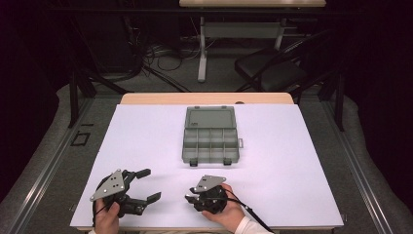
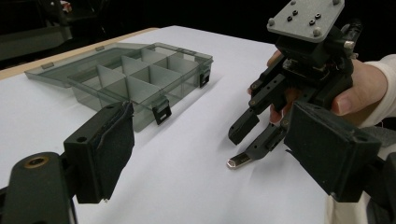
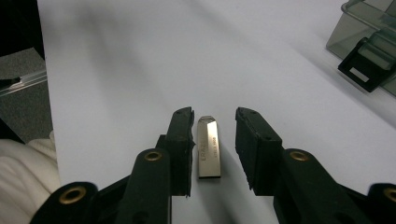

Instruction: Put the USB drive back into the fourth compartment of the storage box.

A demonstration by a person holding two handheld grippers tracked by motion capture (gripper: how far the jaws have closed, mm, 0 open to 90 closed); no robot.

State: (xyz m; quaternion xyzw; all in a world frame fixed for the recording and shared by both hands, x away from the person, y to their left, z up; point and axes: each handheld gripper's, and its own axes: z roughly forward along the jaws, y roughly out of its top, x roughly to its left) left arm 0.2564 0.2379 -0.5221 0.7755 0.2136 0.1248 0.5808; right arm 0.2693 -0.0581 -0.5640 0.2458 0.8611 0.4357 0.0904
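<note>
My right tool (image 3: 214, 144) straddles the silver USB stick (image 3: 208, 147) on the table (image 3: 140, 70), jaws narrowed, not yet pinching; left tool (image 1: 146, 186) gapes wide, empty.

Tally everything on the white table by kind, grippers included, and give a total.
Hand-held grippers: 2, the left gripper and the right gripper
Clear compartment box, lid open: 1
Silver USB stick, lying between the right gripper's jaws: 1
Total: 4
</note>
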